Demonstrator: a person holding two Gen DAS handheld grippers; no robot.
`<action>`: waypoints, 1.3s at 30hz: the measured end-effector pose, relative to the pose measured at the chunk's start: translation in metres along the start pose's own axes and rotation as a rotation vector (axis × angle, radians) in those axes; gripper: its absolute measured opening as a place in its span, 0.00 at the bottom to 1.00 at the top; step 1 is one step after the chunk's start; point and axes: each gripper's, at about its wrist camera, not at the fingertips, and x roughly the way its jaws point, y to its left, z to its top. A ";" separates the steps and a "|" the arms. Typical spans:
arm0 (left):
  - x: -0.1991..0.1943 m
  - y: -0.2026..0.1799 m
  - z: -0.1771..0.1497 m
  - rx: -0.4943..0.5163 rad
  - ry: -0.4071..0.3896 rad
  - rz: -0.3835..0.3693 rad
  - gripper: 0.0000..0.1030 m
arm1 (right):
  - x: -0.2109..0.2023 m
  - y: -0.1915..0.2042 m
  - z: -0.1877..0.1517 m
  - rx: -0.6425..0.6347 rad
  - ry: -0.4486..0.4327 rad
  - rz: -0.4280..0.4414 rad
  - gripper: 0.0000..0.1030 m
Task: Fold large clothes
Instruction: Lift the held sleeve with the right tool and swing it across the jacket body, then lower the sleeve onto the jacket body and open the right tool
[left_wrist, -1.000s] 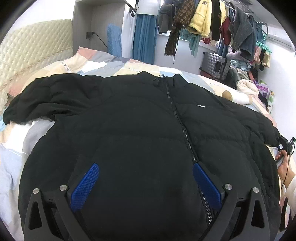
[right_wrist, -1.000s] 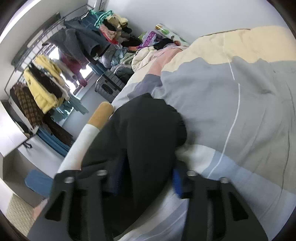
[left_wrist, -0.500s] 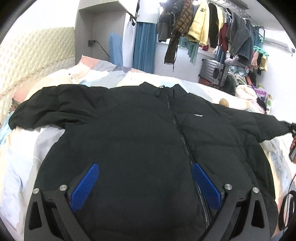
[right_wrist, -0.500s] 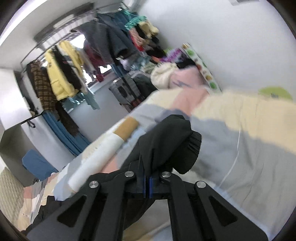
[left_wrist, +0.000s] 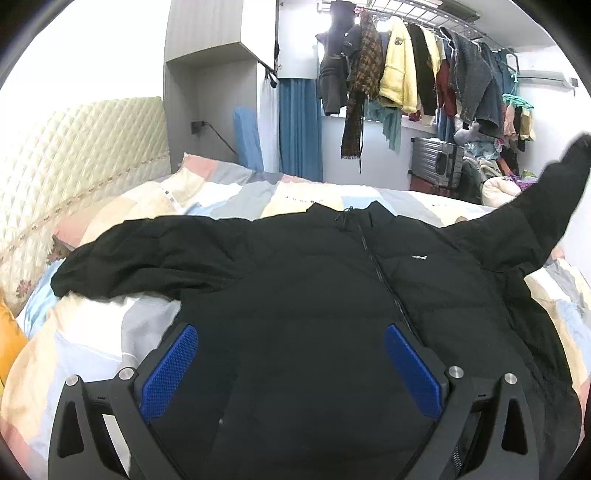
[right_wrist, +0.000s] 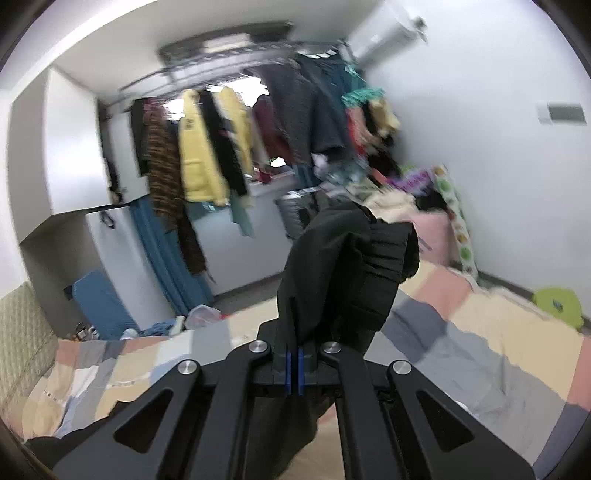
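Now the right gripper (right_wrist: 294, 363) has lifted 1 sleeve (right_wrist: 347, 266) high, pinching its cuff. Left gripper (left_wrist: 291, 369) hovers spread over the flat black jacket (left_wrist: 314, 295). Folding has barely begun.

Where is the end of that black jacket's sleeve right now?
The sleeve cuff is pinched in the shut right gripper, raised above the patchwork bed. The left wrist view shows it at far right, by the clothes rack.
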 end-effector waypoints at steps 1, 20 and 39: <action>-0.002 0.004 0.001 -0.002 -0.008 0.000 0.99 | -0.004 0.016 0.003 -0.021 -0.007 0.011 0.02; -0.017 0.122 0.012 -0.220 -0.078 0.012 0.99 | -0.029 0.346 -0.092 -0.386 0.049 0.402 0.02; 0.009 0.177 -0.005 -0.311 -0.044 0.023 0.99 | 0.027 0.474 -0.407 -0.612 0.484 0.650 0.02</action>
